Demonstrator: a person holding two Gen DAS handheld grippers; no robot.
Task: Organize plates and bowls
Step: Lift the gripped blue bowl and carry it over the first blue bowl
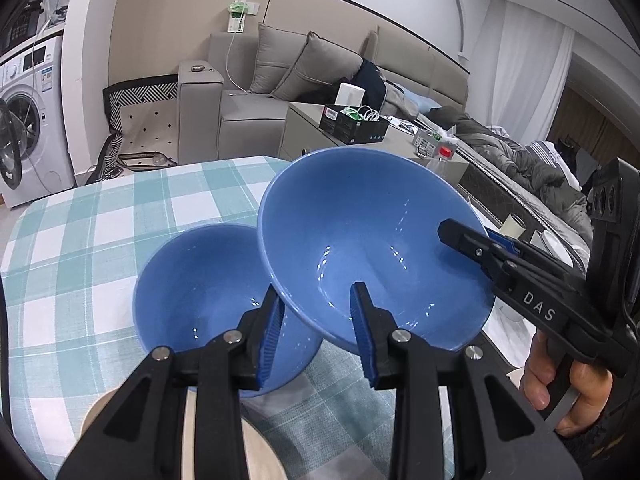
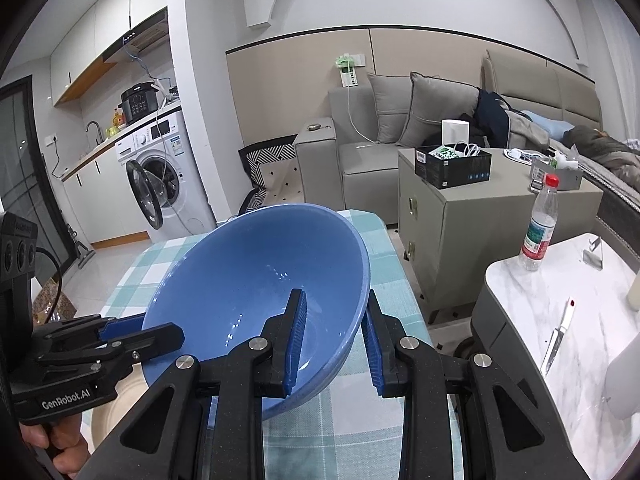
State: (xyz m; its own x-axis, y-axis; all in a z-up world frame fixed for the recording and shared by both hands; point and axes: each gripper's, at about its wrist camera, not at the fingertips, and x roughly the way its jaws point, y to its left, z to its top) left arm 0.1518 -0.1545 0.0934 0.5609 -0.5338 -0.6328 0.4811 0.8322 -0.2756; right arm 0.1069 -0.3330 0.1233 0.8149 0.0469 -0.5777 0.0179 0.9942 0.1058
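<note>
A large blue bowl [image 1: 368,240] is held tilted above the checked tablecloth [image 1: 80,240]. Both grippers pinch its rim. My left gripper [image 1: 320,320] has one finger inside the bowl and one outside, at the near rim. My right gripper [image 2: 334,336] clamps the opposite rim the same way; it also shows in the left wrist view [image 1: 480,240]. The bowl fills the middle of the right wrist view [image 2: 248,296]. A second blue bowl [image 1: 200,292] stands on the cloth just left of and below the held one. A cream plate [image 1: 256,448] lies under my left gripper.
A marble side table [image 2: 580,320] at the right holds a water bottle [image 2: 540,228] and a knife [image 2: 556,340]. A grey cabinet [image 2: 460,232] with a black box, a sofa [image 2: 360,152] and a washing machine [image 2: 160,184] stand beyond the table.
</note>
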